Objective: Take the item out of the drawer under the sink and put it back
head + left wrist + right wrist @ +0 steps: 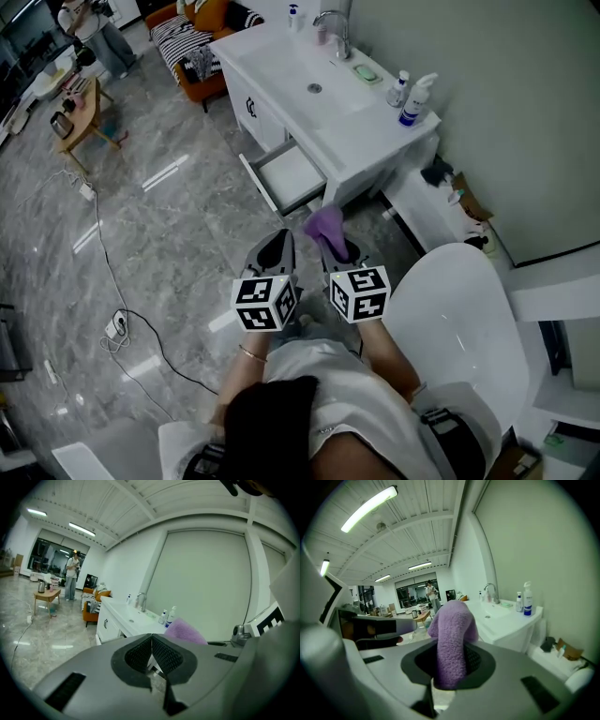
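One load: right gripper (pixel 450 663) clamped on purple cloth (pixel 452 630); left gripper (pixel 151 654) jaws together, empty. Hold grip firm, bring cloth over open drawer (pixel 291 174), lower inside before releasing

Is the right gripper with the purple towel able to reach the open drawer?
Probably yes: the right gripper holds the purple towel close to the drawer, which stands pulled out, with nothing seen in between.
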Motion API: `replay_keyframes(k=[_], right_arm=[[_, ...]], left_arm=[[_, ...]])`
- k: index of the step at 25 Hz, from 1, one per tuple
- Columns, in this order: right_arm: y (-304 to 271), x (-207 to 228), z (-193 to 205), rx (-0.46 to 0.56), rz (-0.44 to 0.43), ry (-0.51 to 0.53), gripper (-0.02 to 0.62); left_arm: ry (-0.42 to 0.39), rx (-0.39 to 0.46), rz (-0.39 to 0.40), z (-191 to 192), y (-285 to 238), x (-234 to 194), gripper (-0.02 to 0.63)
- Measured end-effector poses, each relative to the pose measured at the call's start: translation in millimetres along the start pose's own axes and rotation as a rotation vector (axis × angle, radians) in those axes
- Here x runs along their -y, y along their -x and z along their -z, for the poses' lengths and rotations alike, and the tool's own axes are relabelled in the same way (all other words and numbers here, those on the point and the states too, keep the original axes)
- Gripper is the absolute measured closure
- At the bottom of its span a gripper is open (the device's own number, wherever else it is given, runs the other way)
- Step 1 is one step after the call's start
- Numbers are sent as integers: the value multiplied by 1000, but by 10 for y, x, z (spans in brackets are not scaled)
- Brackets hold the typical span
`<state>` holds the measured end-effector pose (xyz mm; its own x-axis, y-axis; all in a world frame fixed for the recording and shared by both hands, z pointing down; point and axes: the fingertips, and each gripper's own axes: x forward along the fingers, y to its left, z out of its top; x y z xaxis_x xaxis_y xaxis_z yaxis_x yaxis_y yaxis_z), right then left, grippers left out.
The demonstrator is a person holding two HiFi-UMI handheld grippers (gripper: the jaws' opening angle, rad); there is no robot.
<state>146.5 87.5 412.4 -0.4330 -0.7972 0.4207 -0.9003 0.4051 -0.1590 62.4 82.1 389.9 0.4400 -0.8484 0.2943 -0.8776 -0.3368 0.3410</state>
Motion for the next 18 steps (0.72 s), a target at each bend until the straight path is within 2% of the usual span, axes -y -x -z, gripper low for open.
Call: replay_keyframes(k=[7,18], right_arm=[[-254,43,26,-21,5,-2,526],[-1124,262,-229,-50,49,-24,526]], left_arm=[[12,-13,-9,9,-206,-212,601],[-10,-38,23,-295,-982,-715,601]])
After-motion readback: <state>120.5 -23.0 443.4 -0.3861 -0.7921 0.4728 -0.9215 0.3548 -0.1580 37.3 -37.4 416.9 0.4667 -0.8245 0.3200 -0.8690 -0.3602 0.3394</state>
